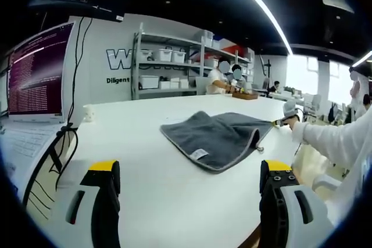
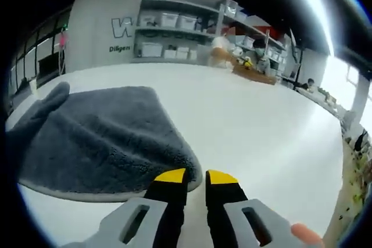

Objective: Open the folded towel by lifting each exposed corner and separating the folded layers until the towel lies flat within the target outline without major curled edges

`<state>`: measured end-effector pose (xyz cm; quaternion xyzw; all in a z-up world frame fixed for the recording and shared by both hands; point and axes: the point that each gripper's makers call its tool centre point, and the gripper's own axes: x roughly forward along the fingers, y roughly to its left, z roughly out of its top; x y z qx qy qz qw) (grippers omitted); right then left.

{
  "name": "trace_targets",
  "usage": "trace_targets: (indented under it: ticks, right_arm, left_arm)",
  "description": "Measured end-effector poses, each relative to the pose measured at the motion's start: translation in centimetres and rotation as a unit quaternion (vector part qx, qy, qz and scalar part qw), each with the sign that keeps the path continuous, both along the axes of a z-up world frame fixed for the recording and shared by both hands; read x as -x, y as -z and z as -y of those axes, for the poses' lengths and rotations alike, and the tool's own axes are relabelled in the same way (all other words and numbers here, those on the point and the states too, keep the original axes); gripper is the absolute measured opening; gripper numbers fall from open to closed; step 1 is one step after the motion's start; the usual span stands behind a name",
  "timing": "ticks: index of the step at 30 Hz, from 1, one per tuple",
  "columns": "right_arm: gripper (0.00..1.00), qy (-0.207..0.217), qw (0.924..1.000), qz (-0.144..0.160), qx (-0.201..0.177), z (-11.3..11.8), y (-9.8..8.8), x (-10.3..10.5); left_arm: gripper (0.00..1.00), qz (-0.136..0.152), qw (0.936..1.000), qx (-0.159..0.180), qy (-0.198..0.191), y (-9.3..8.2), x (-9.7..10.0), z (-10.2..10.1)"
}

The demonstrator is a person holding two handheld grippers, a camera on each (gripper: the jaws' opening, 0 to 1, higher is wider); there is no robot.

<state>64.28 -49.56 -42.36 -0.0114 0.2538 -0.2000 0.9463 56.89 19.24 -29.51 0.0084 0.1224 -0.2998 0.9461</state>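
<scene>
Towel (image 1: 218, 137) lies folded on the white table (image 1: 151, 196), centre-right of the left gripper view. Our left gripper (image 1: 189, 193) waits released; our right gripper (image 2: 196, 179) nearly closes beside the towel's edge, apparently to pinch it.

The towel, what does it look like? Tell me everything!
The towel is dark grey and fluffy, with a paler stitched edge and a small white tag. It lies folded on the white table, its layers rumpled. The right claw, nearly closed, is at its corner. The left claw is open, away from it.
</scene>
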Motion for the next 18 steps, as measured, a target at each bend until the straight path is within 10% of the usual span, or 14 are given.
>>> trace_targets:
  ticks: [13,18]
  right_arm:
    - [0.38,-0.034,0.9960,-0.019,0.081,-1.5,-3.5,2.2]
    - [0.40,-0.117,0.9908,0.066,0.015,-8.1,-6.8,3.0]
  left_arm:
    - [0.99,-0.004,1.0000,-0.002,0.003,0.3,-0.1,0.2]
    - [0.99,-0.008,0.9999,-0.005,0.004,0.5,-0.1,0.4]
